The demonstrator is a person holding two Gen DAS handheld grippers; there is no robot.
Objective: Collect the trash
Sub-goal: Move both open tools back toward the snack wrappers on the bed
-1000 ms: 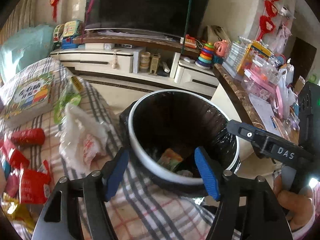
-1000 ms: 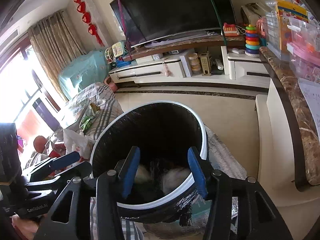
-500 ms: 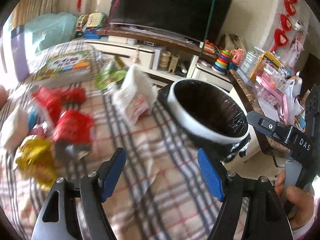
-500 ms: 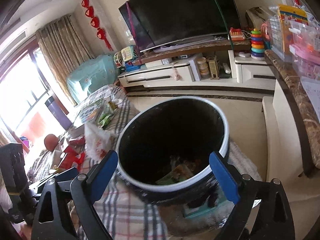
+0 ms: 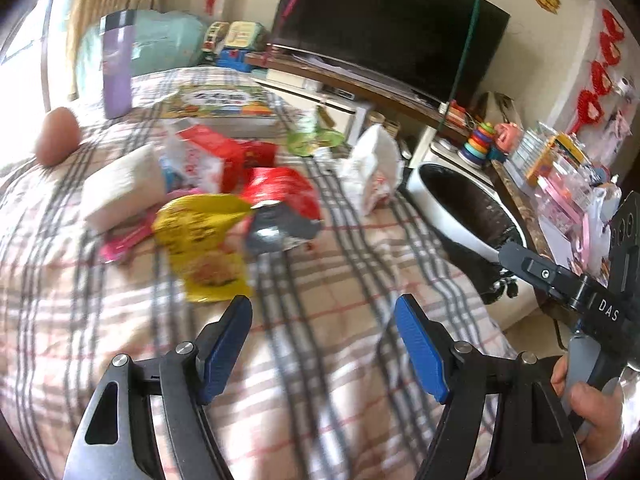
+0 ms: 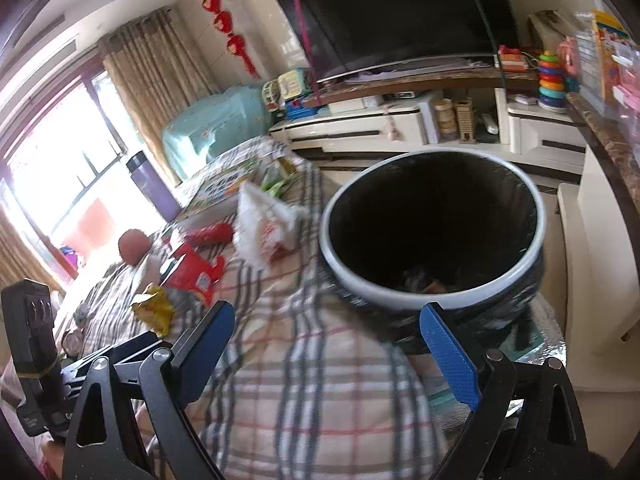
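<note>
Reaching for the yellow wrapper on the plaid-covered bench, keep your empty left tool wide; the right tool, just opened and empty, waits beside the bin.

Wrappers motion-blurred, labels unreadable; bin contents dark, indistinct, near rim behind right finger.

The right tongs, jaws just opened wide and empty, hang over the checked cloth beside the bin
</note>
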